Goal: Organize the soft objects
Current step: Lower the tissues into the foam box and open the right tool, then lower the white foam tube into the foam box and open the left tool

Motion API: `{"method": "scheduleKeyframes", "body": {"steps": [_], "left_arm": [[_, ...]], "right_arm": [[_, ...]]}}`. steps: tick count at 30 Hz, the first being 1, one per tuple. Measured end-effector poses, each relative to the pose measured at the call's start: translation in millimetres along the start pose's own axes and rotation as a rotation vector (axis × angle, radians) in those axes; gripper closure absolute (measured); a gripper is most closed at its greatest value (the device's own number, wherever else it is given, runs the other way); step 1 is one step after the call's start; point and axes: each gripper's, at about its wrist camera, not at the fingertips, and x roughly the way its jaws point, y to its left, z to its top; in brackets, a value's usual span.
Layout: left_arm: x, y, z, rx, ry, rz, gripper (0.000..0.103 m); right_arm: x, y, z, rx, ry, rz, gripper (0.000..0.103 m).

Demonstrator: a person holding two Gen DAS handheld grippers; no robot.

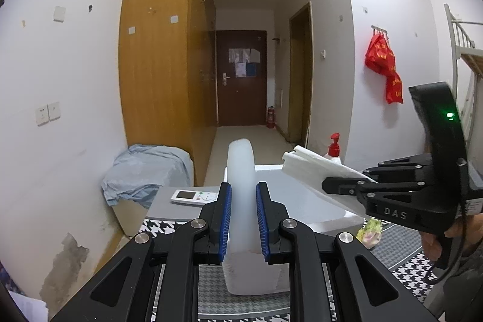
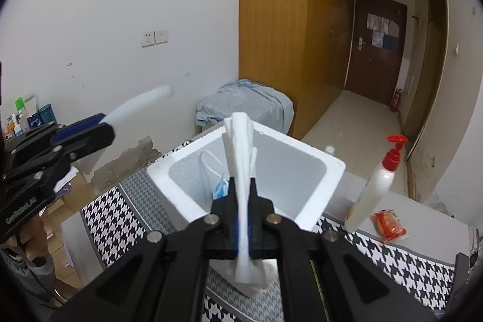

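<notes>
We see a bench covered in black-and-white houndstooth cloth, set in a white-walled room beside a tall wooden wardrobe, with a hallway running to a dark door. On the bench stands an open white foam box with a blue face mask inside; a red-capped pump bottle leans beside it. Our left hand-held gripper is clenched on a pale foam strip that juts forward. Our right hand-held gripper is clamped tight on a folded white tissue, held above the box's near rim.
</notes>
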Motion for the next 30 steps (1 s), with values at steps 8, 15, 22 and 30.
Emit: {"method": "scheduleKeyframes", "body": {"steps": [8,15,22,30], "left_arm": [[6,3,0,-0.010,0.010,0.014,0.085],[7,2,2,-0.016,0.012,0.023,0.085],[9,0,2,-0.010,0.014,0.012,0.085],[20,1,2,-0.011,0.031,0.003,0.085]], "right_arm": [[12,-6,6,0.017,-0.012,0.002,0.079],[2,-11,5,0.058,-0.050,0.016,0.026],[-12,-12,2,0.062,-0.067,0.007,0.020],[-24,-12,-2,0.049,-0.077,-0.035,0.003]]}}
